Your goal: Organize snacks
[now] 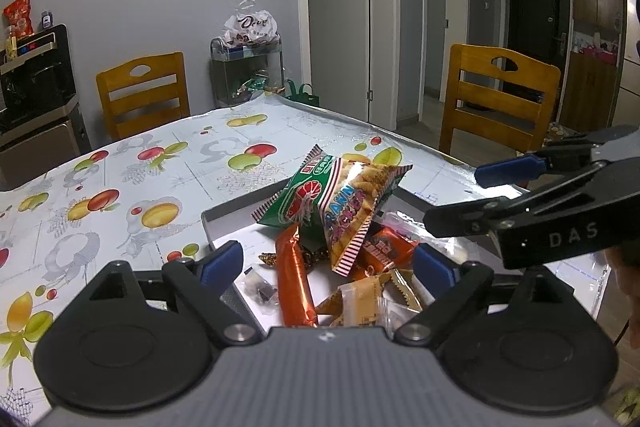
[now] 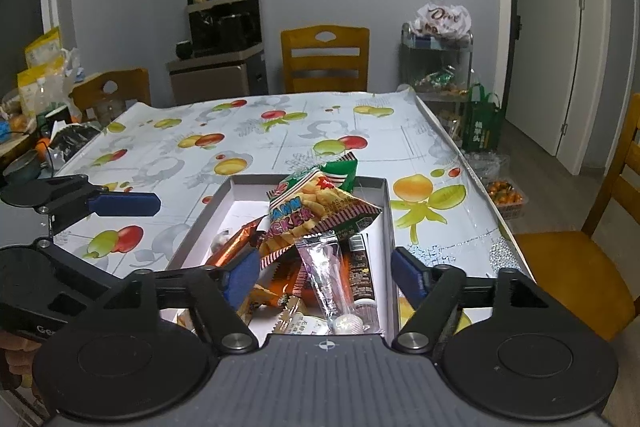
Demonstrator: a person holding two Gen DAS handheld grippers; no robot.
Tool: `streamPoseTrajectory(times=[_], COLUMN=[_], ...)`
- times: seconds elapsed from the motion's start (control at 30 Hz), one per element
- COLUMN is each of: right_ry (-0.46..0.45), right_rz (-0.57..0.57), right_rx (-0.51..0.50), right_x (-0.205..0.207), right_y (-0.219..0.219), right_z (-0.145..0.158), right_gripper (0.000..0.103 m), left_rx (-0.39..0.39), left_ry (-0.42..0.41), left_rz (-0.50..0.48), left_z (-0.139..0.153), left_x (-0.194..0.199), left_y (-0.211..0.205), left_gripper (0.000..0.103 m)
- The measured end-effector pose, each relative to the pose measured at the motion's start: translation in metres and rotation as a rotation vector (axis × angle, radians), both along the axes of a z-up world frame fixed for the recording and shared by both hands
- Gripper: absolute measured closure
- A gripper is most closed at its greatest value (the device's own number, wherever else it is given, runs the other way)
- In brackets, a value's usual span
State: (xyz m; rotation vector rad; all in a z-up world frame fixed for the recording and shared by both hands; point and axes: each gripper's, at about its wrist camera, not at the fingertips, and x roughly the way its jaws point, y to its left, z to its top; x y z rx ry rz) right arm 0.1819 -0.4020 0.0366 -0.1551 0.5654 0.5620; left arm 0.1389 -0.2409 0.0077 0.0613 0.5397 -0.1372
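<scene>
fruit-print worktop (image 2: 280,131), snacks piled in a shallow box (image 2: 386,211).
both hand-held grippers, left (image 1: 328,263) and right (image 2: 324,269), gape empty over the pile; next, pinch one packet's edge, such as the cracker bag (image 2: 316,215), and lift it clear.

snacks (image 2: 320,227) in box (image 2: 386,227) (on table (image 2: 240,131))

Both wrist views are dim and cool-toned, with soft indoor light from above and only faint shadows. The glossy cloth on the surface (image 2: 280,131) throws pale glare, as do the shiny snack wrappers (image 1: 344,203). Strong fisheye distortion bows the walls and door frames (image 1: 304,7) towards the edges, with dark corners.
</scene>
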Motion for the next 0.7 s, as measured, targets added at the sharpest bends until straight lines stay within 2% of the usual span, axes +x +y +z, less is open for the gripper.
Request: streamPoseTrajectory(times=[0.7], right_ry=[-0.011], right_rz=[-0.003], right_rx=[-0.01], right_x=[-0.0024], right_y=[-0.0019], right_z=[0.0017], right_gripper=[0.025], left_rx=[-0.012], left_ry=[-0.009], left_rz=[0.023], left_z=[-0.0034], left_x=[-0.0013], left_y=[0.0028], left_gripper=[0.008])
